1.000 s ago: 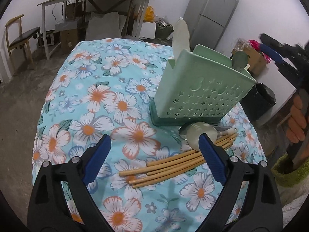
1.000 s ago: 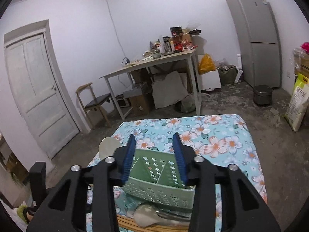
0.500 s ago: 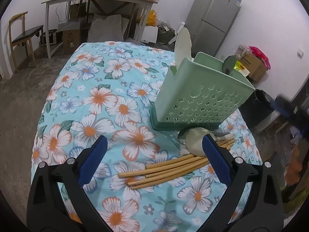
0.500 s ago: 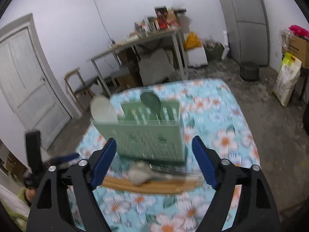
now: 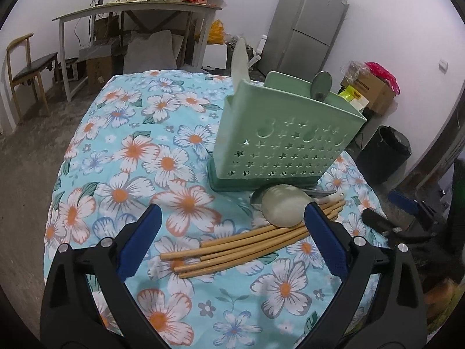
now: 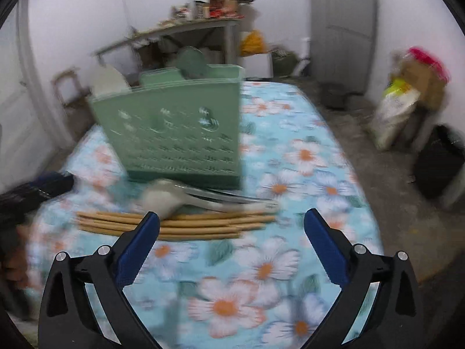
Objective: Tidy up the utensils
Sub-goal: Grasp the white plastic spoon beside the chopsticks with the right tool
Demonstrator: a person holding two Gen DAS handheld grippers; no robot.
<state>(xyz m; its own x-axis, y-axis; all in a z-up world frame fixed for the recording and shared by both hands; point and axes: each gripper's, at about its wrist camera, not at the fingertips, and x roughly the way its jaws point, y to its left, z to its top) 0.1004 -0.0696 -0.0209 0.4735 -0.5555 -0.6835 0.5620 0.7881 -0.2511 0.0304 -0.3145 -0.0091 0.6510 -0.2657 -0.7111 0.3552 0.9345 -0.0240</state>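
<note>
Both the left gripper point(image 5: 231, 224) and right gripper point(image 6: 231, 225), whose jaws have just been opening, gape wide and empty above the chopsticks point(image 5: 250, 244) lying just before the green holder point(image 5: 286, 142), bare floral cloth point(image 5: 122, 157) beside it.

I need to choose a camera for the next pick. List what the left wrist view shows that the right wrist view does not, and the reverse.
Only the left wrist view: the right gripper at its right edge, and sharp detail of the star-shaped holes in the green utensil holder.

Only the right wrist view: the spoon's handle lying full length along the chopsticks. This picture is blurred.

Both: the holder on the floral cloth, two spoons standing in it, the pale spoon and chopsticks lying in front, and each view's own jaws wide open with nothing between them. The right's have just been opening.
</note>
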